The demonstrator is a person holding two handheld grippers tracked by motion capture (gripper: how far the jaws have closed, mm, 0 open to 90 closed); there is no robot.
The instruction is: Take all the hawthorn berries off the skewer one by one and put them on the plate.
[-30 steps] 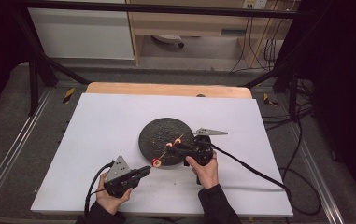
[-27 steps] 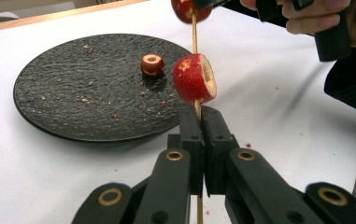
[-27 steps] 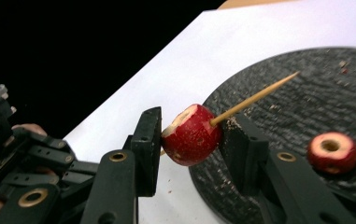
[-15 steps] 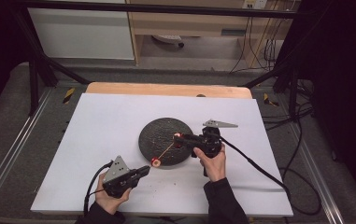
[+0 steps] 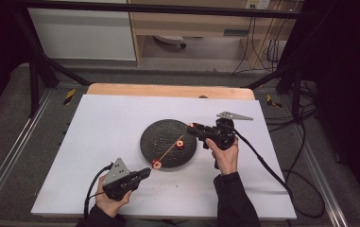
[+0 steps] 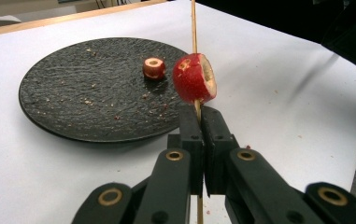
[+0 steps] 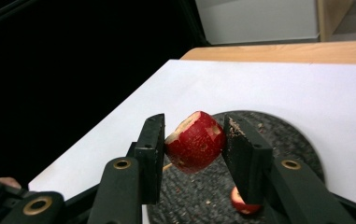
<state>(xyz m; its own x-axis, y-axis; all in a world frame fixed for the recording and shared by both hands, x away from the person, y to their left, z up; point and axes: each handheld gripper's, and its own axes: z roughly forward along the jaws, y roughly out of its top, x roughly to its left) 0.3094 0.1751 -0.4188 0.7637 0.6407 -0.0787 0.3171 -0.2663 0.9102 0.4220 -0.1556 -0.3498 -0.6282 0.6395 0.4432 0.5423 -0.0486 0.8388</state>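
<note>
Lying on the dark plate (image 5: 155, 137), one red fruit piece (image 5: 180, 144).

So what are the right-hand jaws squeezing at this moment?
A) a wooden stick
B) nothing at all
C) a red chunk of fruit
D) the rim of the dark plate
C: in the right gripper view the right gripper has its jaws pressed on either side of a red fruit chunk, lifted above the dark plate.
</note>
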